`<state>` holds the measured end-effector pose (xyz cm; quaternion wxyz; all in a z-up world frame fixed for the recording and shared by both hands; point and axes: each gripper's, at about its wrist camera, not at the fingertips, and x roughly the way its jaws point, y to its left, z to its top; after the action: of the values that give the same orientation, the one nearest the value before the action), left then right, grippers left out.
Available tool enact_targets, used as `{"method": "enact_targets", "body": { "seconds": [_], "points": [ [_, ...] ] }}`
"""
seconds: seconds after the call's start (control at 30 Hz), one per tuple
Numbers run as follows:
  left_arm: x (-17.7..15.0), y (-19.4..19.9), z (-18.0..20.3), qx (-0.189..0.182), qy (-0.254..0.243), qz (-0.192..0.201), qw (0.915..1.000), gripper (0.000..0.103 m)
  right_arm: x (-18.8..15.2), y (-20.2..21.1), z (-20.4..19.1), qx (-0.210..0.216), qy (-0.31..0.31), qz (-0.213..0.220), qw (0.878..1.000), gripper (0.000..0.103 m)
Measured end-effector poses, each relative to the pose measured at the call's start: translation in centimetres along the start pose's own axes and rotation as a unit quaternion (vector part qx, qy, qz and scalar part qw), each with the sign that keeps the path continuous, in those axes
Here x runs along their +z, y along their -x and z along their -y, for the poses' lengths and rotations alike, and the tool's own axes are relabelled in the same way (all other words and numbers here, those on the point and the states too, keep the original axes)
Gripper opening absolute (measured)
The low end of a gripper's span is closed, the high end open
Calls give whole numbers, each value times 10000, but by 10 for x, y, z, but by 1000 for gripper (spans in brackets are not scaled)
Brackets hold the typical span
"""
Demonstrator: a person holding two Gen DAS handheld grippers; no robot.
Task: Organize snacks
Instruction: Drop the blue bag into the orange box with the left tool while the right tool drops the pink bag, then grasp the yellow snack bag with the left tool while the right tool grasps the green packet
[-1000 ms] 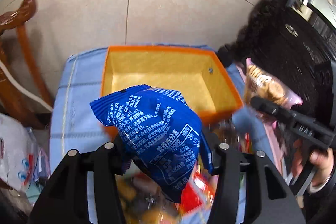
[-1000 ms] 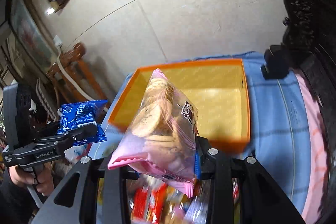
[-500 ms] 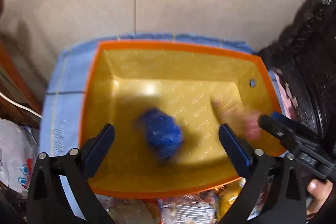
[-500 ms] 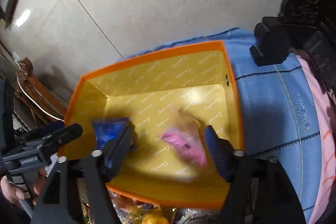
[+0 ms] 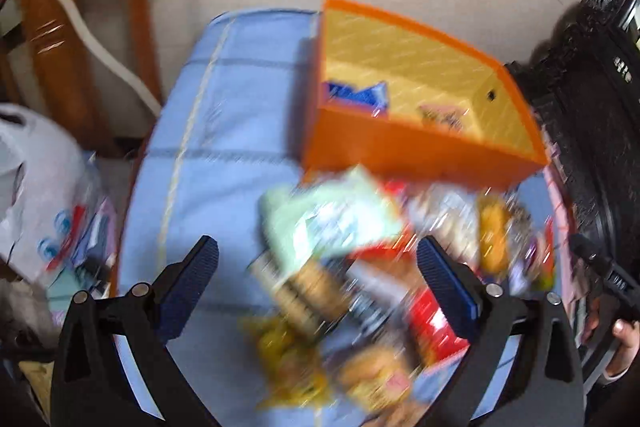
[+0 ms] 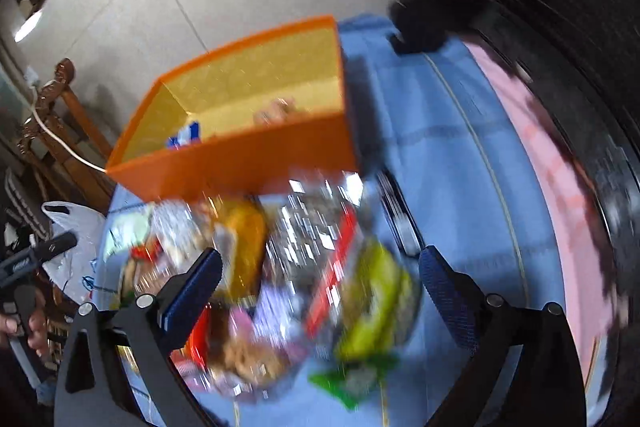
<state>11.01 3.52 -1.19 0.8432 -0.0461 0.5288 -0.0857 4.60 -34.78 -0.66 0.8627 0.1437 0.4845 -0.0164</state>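
An orange box (image 5: 416, 151) with a yellow inside stands on the blue cloth; it also shows in the right wrist view (image 6: 256, 159). A blue packet (image 5: 356, 95) and a pink biscuit bag (image 5: 440, 115) lie inside it. A blurred pile of snack packets (image 5: 352, 267) lies in front of the box, also in the right wrist view (image 6: 280, 267). My left gripper (image 5: 318, 271) is open and empty above the pile. My right gripper (image 6: 320, 279) is open and empty above the pile.
The blue cloth (image 5: 224, 147) covers the table. A wooden chair (image 5: 80, 27) and a white plastic bag (image 5: 36, 179) are at the left. Dark carved furniture (image 5: 580, 107) stands at the right. A pink cloth strip (image 6: 560, 167) runs along the right edge.
Both grippers let go of their packets into the box, then pulled back from over the box to above the snack pile. The blue packet and pink bag now lie in the box.
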Motion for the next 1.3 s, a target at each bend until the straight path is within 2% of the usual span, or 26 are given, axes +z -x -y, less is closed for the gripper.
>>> {"method": "enact_targets", "body": {
  "seconds": [0.17, 0.33, 0.43, 0.63, 0.73, 0.77, 0.8, 0.83, 0.87, 0.9, 0.93, 1.0, 1.17, 1.23, 1.3],
  "points": [
    [-50, -2, -24, 101, 101, -362, 9992, 98, -38, 10, -1, -31, -176, -183, 9997, 99],
    [-84, -27, -23, 110, 208, -799, 9965, 97, -65, 17, -9, -42, -211, -306, 9993, 99],
    [-94, -46, -22, 182, 433, -1015, 9937, 97, -74, 19, -13, -30, -204, -371, 9991, 99],
    [-98, -78, -12, 496, 525, -1318, 9886, 98, -87, 23, -15, -60, -149, -493, 9987, 99],
    [-100, -84, -13, 502, 582, -1283, 9888, 97, -92, 23, -9, -148, -193, -554, 9982, 99],
    [-100, -83, -12, 516, 550, -1254, 9892, 88, -94, 22, -5, -190, -211, -592, 9978, 99],
    [-100, -80, -10, 691, 431, -1227, 9891, 58, -95, 21, -2, -250, -216, -607, 9976, 99],
    [-101, -79, -10, 915, 317, -1261, 9873, 46, -98, 20, 3, -385, -209, -606, 9972, 99],
    [-103, -77, -13, 1113, 266, -1250, 9855, 42, -99, 18, 7, -629, -223, -628, 9958, 99],
    [-103, -75, -17, 1033, 357, -1247, 9862, 38, -101, 14, 13, -888, -300, -675, 9933, 99],
    [-106, -72, -28, 810, 636, -1287, 9863, 38, -101, 12, 17, -916, -378, -699, 9926, 99],
    [-111, -67, -37, 685, 762, -1315, 9860, 37, -103, 5, 21, -692, -500, -817, 9930, 99],
    [-125, -64, -39, 607, 713, -1313, 9869, 37, -103, -21, 8, -692, -279, -892, 9932, 99],
    [-129, -63, -33, 570, 672, -1304, 9875, 37, -101, -34, 7, -846, -228, -862, 9924, 92],
    [-128, -60, -33, 581, 650, -1283, 9879, 37, -97, -47, 6, -938, -256, -958, 9906, 74]
  ]
}}
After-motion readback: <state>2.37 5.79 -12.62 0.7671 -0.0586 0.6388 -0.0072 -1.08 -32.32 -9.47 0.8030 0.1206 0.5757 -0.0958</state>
